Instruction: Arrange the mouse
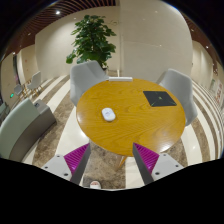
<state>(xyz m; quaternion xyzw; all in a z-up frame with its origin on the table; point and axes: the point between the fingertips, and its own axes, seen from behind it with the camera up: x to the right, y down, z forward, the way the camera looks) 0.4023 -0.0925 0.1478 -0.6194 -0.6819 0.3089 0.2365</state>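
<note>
Round wooden table [130,125] at frame centre. White mouse [108,114] lies left of centre on it, well beyond the fingers; long axis and heading too small to tell. Black mouse pad [159,98] upper right (bare). Gripper [111,157] at frame bottom, fingers apart, nothing between. Potted tree [92,40] upper left.

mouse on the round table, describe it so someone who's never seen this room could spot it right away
Find the round wooden table ringed by grey chairs, with a leafy potted plant behind it. On its top lie two things: a flat dark rectangular mouse pad and, apart from it, the mouse. The mouse is the small white rounded one, well beyond the open gripper.
</note>
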